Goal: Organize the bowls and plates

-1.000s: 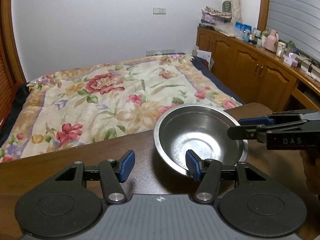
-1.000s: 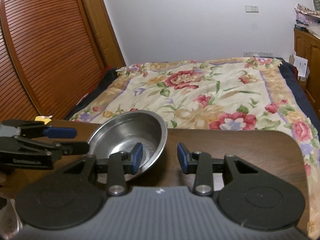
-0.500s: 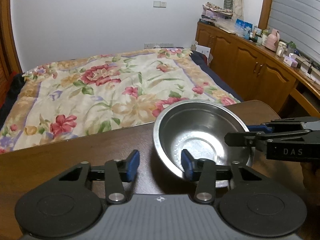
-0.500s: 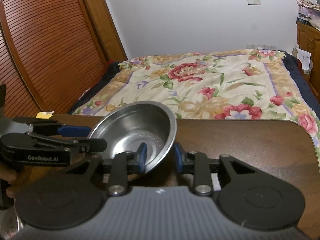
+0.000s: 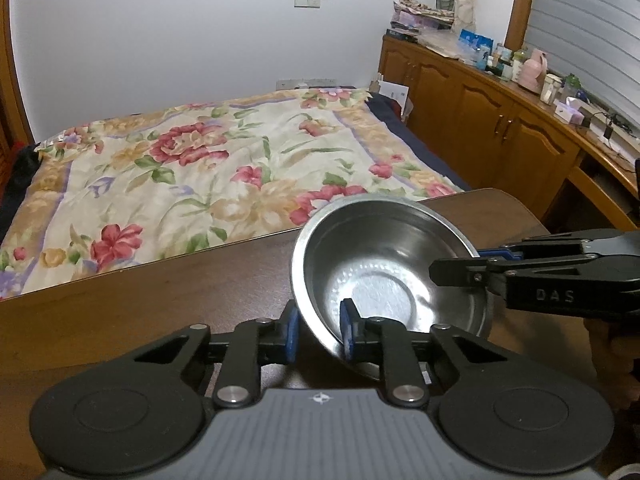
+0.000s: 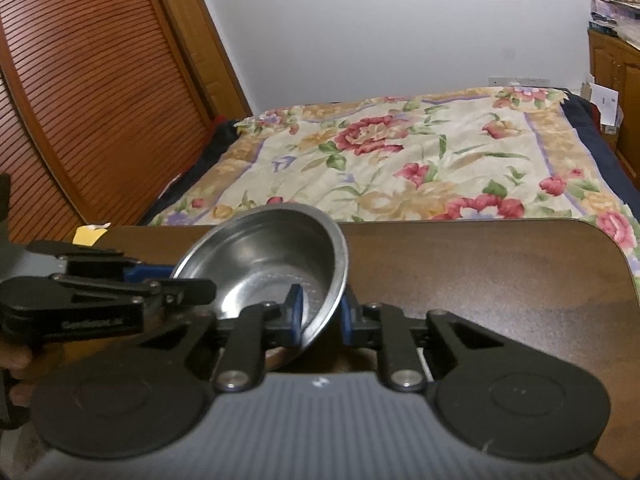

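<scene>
A shiny steel bowl (image 5: 384, 264) is held over the dark wooden table (image 5: 160, 300). My left gripper (image 5: 320, 328) is shut on the bowl's near left rim, one blue pad inside and one outside. My right gripper (image 6: 320, 316) is shut on the opposite rim of the same bowl (image 6: 272, 260). Each gripper shows in the other's view: the right one (image 5: 472, 268) at the bowl's right side, the left one (image 6: 172, 280) at its left side. The bowl is tilted and looks raised off the table. It is empty.
A bed with a floral quilt (image 5: 224, 168) lies beyond the table's far edge. Wooden cabinets with clutter on top (image 5: 520, 120) run along the right. A slatted wooden door (image 6: 88, 92) stands on the left. A yellow note (image 6: 90, 234) lies at the table's far left.
Both grippers have closed from open onto opposite rims of the bowl. The bowl has tilted and risen from the table.
</scene>
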`<state>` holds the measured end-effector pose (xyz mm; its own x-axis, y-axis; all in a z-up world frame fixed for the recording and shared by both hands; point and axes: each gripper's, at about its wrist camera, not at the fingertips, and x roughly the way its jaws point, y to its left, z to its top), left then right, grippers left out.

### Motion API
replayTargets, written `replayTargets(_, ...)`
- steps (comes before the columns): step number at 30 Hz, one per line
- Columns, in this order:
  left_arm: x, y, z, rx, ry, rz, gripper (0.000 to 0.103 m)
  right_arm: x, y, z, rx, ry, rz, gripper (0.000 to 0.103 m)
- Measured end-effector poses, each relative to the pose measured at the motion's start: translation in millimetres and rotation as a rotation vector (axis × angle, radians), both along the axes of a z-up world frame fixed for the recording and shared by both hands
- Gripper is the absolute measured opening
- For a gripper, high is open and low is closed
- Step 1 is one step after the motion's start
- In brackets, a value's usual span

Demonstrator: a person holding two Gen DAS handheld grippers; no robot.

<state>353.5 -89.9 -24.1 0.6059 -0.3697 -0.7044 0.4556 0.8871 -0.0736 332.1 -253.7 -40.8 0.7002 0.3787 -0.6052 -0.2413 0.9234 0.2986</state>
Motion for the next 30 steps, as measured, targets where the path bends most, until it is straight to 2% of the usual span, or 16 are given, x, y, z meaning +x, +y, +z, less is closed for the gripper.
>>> replayTargets(7,-17,0,26,-0.015,-0.051,-0.012,0.019,-8,-6,16,0.004,-0.005,-0.025,0.014)
replayTargets(17,-58,1,74,-0.036,-0.159,-0.033,0.019,-43,-9,62,-0.004,-0.102,-0.042,0.013)
replayTargets(30,-120,8,108,-0.042,-0.264,-0.061,0.020,-92,-10,103,-0.016,-0.207,-0.056,0.014)
